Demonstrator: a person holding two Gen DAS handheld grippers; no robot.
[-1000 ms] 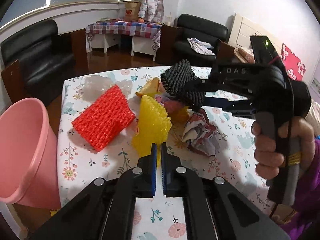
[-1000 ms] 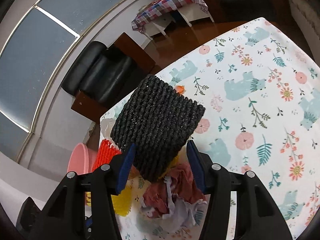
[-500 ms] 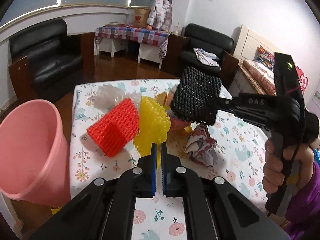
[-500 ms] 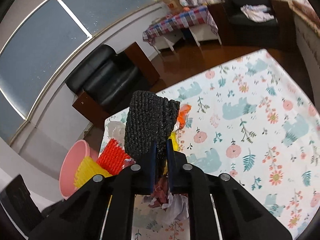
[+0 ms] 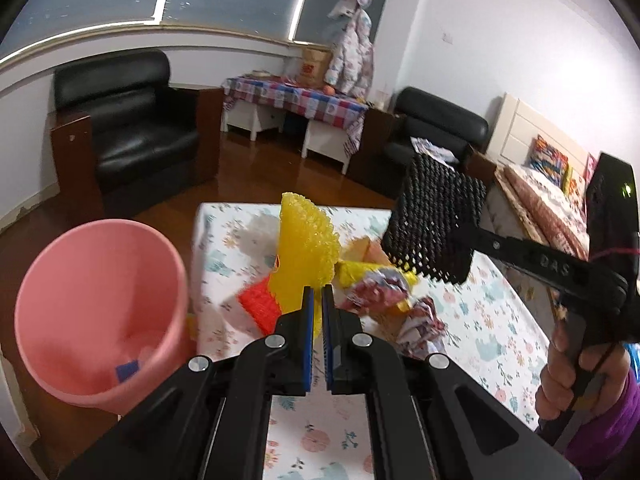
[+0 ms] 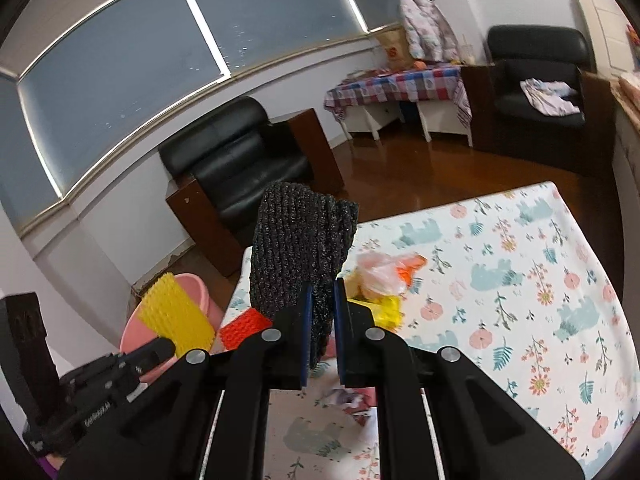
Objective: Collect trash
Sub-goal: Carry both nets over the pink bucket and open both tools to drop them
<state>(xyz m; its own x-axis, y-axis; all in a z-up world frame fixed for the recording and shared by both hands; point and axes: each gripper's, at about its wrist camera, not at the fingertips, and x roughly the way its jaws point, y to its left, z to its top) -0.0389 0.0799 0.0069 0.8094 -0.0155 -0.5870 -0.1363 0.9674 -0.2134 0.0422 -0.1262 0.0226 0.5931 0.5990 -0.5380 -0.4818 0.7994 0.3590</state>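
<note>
Two pieces of trash are off the table at once now. A second ago the right gripper (image 6: 320, 322) stood spread around the black foam net (image 6: 300, 256); its jaws have just been closing, and they now pinch the net's lower edge, the rest standing up beyond the fingertips. The left gripper (image 5: 316, 316) is pressed together on the yellow foam net (image 5: 304, 248), which has come up off the floral tablecloth (image 5: 492, 344) with it. Both hands have risen since then — the pile is left lower, beneath and ahead of the tongs. The pink bin (image 5: 100, 312) sits just left of the left gripper, mouth tilted toward it, so I judge the yellow net goes in first. Still lying ahead: the red foam net (image 5: 258, 304) and crumpled paper (image 5: 420, 320) — more trips needed.
</note>
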